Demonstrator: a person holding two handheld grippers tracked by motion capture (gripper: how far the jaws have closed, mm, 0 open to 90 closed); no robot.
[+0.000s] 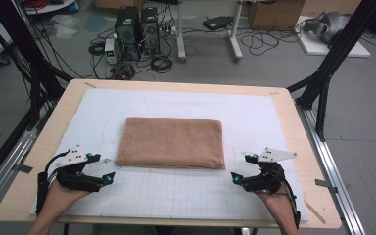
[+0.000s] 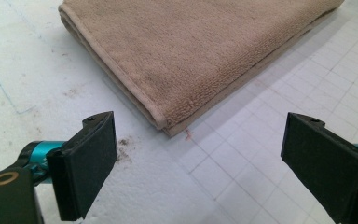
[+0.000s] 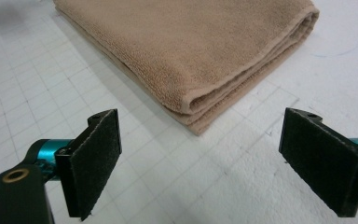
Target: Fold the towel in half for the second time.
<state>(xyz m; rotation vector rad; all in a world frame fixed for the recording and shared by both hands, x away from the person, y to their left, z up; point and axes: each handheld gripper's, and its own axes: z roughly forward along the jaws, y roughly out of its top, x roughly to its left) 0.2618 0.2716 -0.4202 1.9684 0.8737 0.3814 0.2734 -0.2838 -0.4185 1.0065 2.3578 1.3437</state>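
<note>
- Hovering apart: left gripper (image 1: 104, 168) and right gripper (image 1: 243, 168), jaws wide, empty, flanking folded towel (image 1: 171, 142), centre frame.
- Next, likely: pinch near corners.

The high view looks forward and down from above the person's side, taking in the whole table (image 1: 39, 147). Each gripper view rides low and close over the mat, facing the folded towel (image 2: 205, 51) at twelve o'clock; all three views share that towel's near corners
</note>
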